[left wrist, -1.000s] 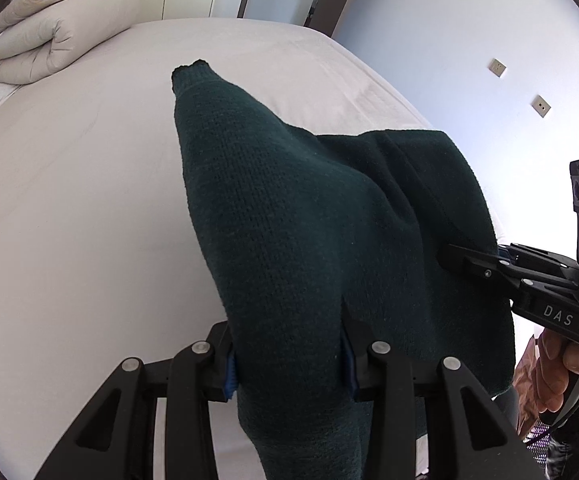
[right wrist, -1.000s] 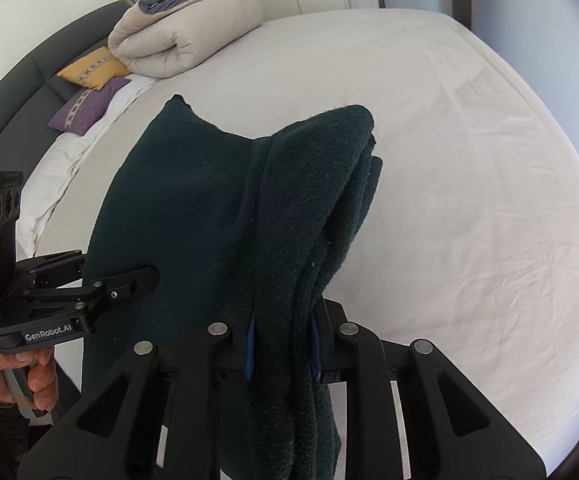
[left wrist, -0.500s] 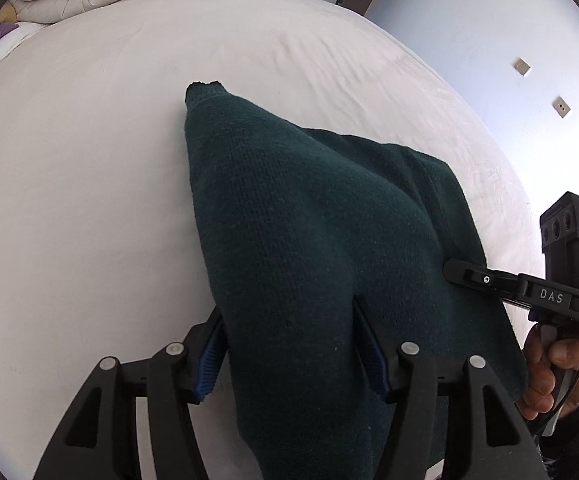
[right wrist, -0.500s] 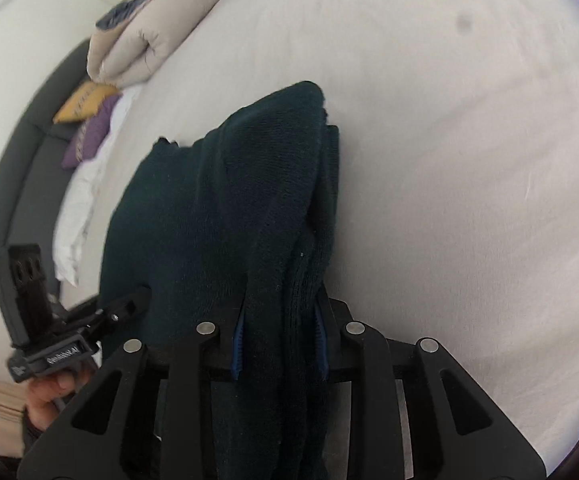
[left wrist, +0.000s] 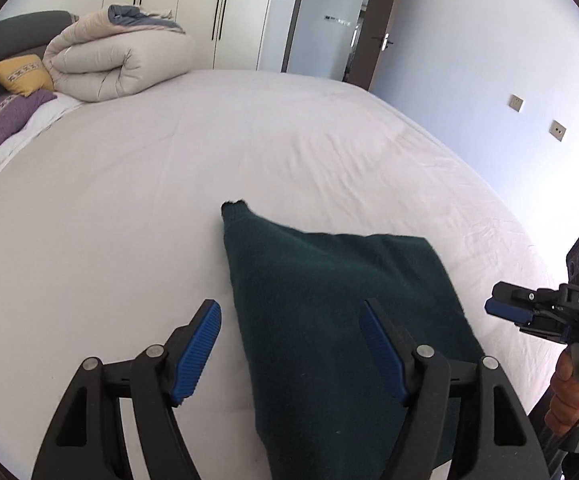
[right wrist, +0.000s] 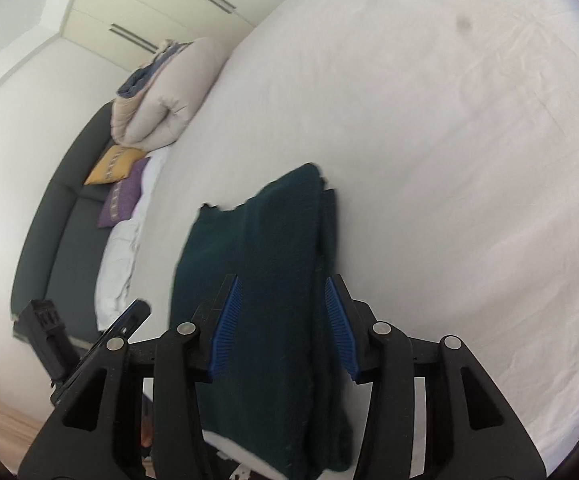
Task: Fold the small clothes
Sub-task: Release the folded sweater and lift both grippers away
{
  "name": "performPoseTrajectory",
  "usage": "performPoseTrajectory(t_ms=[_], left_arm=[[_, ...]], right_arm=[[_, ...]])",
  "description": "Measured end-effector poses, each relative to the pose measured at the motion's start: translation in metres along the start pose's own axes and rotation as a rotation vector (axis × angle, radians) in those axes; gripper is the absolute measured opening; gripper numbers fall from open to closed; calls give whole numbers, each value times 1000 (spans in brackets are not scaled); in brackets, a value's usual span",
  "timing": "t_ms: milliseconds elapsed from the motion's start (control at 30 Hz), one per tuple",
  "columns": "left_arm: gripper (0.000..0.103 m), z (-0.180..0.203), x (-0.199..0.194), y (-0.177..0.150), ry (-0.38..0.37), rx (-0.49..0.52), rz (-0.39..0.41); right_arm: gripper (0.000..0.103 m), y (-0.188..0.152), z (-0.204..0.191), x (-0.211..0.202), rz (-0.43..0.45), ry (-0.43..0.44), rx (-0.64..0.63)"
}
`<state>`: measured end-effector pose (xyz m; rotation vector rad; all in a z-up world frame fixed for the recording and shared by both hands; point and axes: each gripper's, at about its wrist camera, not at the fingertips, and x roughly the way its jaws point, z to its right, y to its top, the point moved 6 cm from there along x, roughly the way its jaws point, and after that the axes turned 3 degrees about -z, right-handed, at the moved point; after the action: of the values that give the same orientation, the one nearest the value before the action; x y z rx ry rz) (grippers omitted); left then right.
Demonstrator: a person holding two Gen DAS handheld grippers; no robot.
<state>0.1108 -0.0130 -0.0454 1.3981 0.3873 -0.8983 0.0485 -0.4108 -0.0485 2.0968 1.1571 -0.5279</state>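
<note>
I see the dark green knitted garment [left wrist: 329,320] lying on the white bed sheet [left wrist: 129,220], at the near edge of the bed, well apart from the rolled duvet [left wrist: 121,64] at the headboard end. It is folded into a thick, roughly rectangular stack, with 1 narrow cuff corner [left wrist: 233,210] pointing toward the duvet. The knit looks dense and soft; in the right wrist view 2 layers show at its side edge [right wrist: 327,248].

My left gripper [left wrist: 293,344] is released and its jaws are opening; the garment lies between them, the pads not pressing it. My right gripper [right wrist: 285,320] is also opening around the garment's edge, pads apart from the cloth.
</note>
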Motion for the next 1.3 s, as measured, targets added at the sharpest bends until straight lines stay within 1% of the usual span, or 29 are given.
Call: performPoseTrajectory(t_ms=[33,100,167,200,233,267,300,367,433,500,533,600,633,700,733,800,833,900,933,967,1000,1033,1067,1100,1133,1167,1200,1267,1300], left_arm=[[74,6,-1,-1,-20,12,1],[74,19,9,-10,-35,44,-37],[74,34,31,-20,-29,76,-98],[73,36,39,-30,2,94,-131],[73,35,50,-38,50,124,-155],[75,35,58,-43,86,158,-155],[79,34,61,-48,97,178,-142],[81,31,63,-50,100,170,-134],[81,31,59,-50,106,163,-134],[80,33,53,-48,102,152,-123],[80,34,49,-46,93,143,-111],[80,34,41,-39,64,109,-82],[80,33,44,-38,64,97,-86],[81,27,58,-40,98,94,-129],[82,26,63,-40,105,94,-134],[89,22,66,-40,87,74,-132],[91,19,68,-40,82,65,-135],[99,15,73,-44,67,52,-138],[101,11,76,-46,54,32,-146],[102,6,80,-49,11,-19,-163],[102,-1,82,-51,-39,-84,-180],[102,-7,80,-52,-62,-129,-180],[99,-11,74,-52,-51,-141,-166],[94,-11,66,-51,-26,-128,-146],[92,-8,56,-49,-1,-101,-120],[91,-4,44,-47,20,-75,-90],[91,0,29,-45,41,-49,-49],[92,11,-9,-36,96,2,71],[98,16,-31,-31,119,23,142]], right_arm=[[43,-8,-10,-8,-16,33,-30],[43,-27,-24,-5,-74,109,-69],[43,-43,-27,6,-117,134,-68],[43,-50,-25,16,-144,130,-60],[42,-57,-21,25,-163,103,-46],[34,-62,-11,31,-173,72,-28],[31,-67,0,38,-174,68,-15],[23,-74,12,34,-150,104,14],[24,-76,14,30,-132,109,28],[25,-71,3,25,-102,91,0],[27,-66,-2,22,-84,93,-23],[27,-46,-15,15,-65,99,-53],[27,-35,-20,15,-58,94,-59],[27,-13,-26,17,-46,89,-69],[27,-2,-27,22,-38,84,-65],[27,17,-19,40,-39,45,-27],[27,24,-9,48,-58,31,-6],[27,26,16,68,-96,-5,53],[27,24,23,66,-81,39,91],[27,25,28,65,-59,67,115],[27,22,33,57,-38,64,132],[27,17,40,45,-15,30,141],[27,16,44,38,7,5,142],[27,14,45,24,33,7,134],[27,12,45,9,60,3,121],[27,10,42,-6,92,-23,95],[27,9,37,-23,127,-56,55],[27,4,18,-55,194,-119,-36],[27,2,5,-73,232,-152,-83]])
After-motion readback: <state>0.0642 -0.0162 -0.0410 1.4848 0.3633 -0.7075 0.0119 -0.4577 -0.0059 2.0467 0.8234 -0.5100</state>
